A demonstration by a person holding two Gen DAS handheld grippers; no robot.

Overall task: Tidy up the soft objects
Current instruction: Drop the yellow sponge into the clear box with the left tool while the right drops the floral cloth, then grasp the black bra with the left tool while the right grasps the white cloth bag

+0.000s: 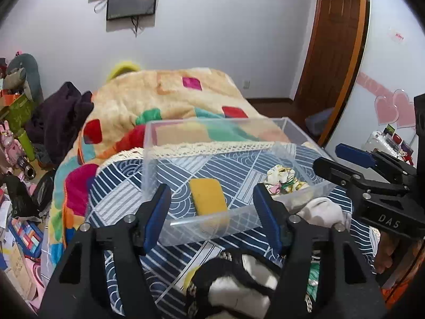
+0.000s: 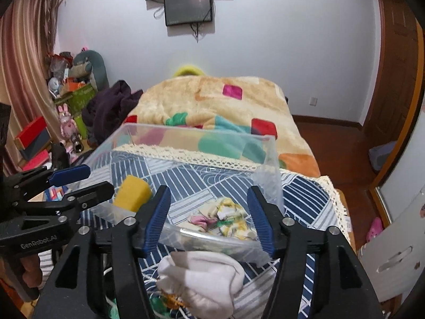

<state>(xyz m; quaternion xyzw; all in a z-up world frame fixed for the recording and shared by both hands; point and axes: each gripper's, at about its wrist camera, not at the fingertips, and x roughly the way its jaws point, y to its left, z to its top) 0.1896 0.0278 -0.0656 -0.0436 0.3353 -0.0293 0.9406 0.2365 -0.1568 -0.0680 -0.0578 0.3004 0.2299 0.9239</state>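
Note:
A clear plastic box [image 1: 292, 129] stands on the blue patterned cloth; it also shows in the right wrist view [image 2: 186, 130]. Inside lie a yellow sponge [image 1: 209, 196] [image 2: 132, 192] and a floral cloth [image 1: 281, 178] [image 2: 228, 215]. My left gripper [image 1: 212, 215] is open and empty at the box's near wall. A black-and-white soft item [image 1: 233, 284] lies just below it. My right gripper [image 2: 208, 218] is open and empty over the box's near corner. A white sock [image 2: 204, 279] [image 1: 321, 211] lies in front of it on the cloth.
The cloth [image 1: 127, 194] covers the near end of a bed with a colourful blanket [image 1: 159, 95]. Dark clothing [image 1: 61, 117] and clutter [image 1: 16, 133] sit at the left. A wooden door [image 1: 332, 47] is at the right. A screen [image 1: 131, 1] hangs on the wall.

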